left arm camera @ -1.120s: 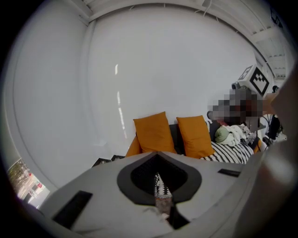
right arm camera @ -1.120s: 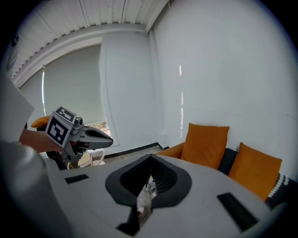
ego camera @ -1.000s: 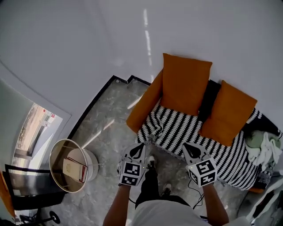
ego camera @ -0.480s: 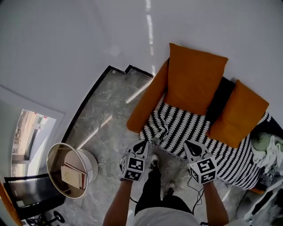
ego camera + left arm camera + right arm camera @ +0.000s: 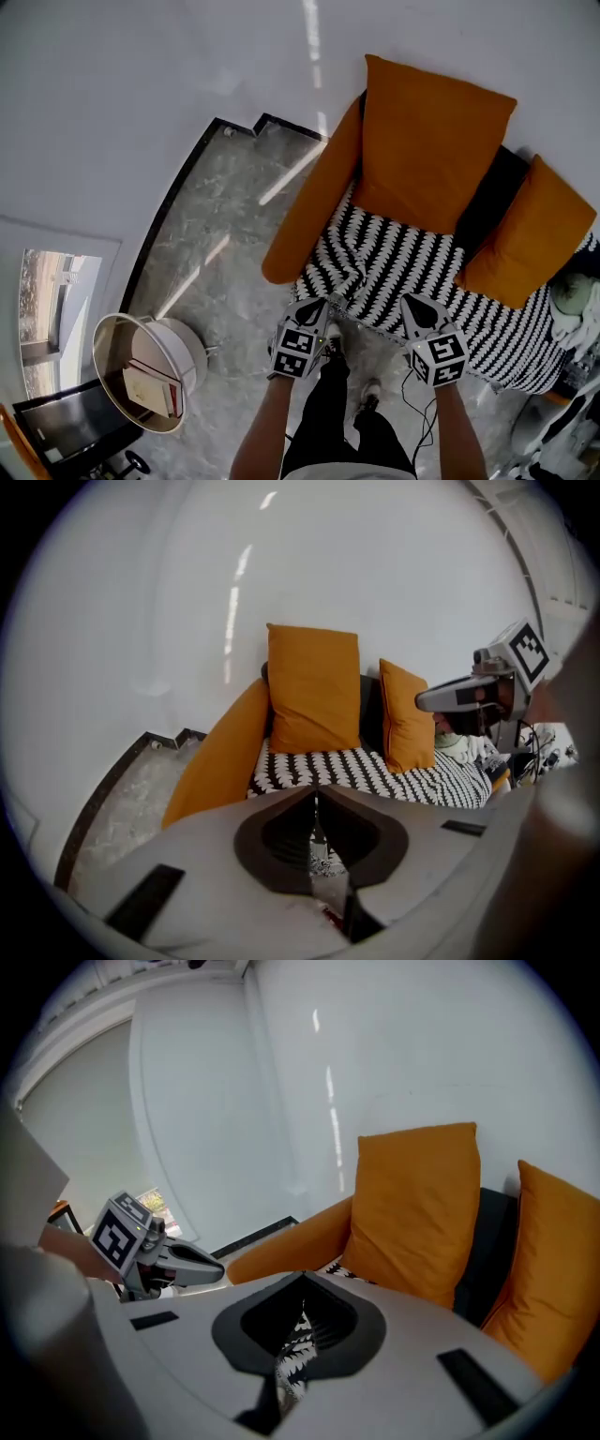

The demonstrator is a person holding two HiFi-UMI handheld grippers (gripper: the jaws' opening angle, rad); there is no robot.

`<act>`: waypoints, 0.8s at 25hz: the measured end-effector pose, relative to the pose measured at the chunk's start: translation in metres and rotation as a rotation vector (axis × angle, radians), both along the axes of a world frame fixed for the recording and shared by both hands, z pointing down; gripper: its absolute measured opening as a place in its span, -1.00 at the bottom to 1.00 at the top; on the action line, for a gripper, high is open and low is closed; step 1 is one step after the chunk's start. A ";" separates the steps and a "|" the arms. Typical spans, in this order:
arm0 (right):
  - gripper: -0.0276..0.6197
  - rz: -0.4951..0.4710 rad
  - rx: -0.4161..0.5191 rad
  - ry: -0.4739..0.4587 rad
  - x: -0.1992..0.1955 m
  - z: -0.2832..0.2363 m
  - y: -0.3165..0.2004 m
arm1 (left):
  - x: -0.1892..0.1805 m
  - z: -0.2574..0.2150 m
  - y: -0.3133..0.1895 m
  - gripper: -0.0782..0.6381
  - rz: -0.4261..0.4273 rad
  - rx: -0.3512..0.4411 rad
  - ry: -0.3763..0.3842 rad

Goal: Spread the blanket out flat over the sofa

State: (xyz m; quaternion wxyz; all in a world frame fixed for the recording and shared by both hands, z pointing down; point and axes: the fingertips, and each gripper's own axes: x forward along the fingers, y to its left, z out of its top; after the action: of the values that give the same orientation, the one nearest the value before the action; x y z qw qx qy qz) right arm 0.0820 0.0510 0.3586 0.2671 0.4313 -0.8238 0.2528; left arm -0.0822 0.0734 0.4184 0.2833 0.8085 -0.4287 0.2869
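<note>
Black trousers, white shoes, black-and-white marker cubes

Blanket: black and white, rows of jagged zigzag stripes.
Sofa: orange arm; black back panel between the cushions.
Two cushions: plain orange.
Floor: grey, marbled with paler veins.
Wall: plain white.
Skirting: black.
Round tub: white side, tan rim.
Left gripper, right gripper: pale grey bodies, dark jaw pads, cubes with black squares on white.
Trousers: black.
Cloth heap: pale green and white.
</note>
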 end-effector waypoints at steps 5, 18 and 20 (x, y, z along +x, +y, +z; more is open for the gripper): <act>-0.91 -0.003 -0.042 -0.031 -0.003 0.049 -0.014 | 0.007 0.059 -0.010 -0.67 0.041 -0.076 0.010; -0.84 0.008 -0.186 -0.002 -0.014 0.179 -0.011 | 0.024 0.181 -0.012 -0.44 0.144 -0.213 0.002; -0.84 0.001 -0.208 0.005 -0.013 0.193 -0.009 | 0.028 0.195 -0.014 -0.38 0.156 -0.234 -0.001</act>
State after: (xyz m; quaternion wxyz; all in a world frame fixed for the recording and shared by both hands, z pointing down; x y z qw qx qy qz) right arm 0.0687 0.0416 0.5514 0.3123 0.4020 -0.7924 0.3361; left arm -0.0537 0.0599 0.6135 0.3522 0.8007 -0.3282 0.3564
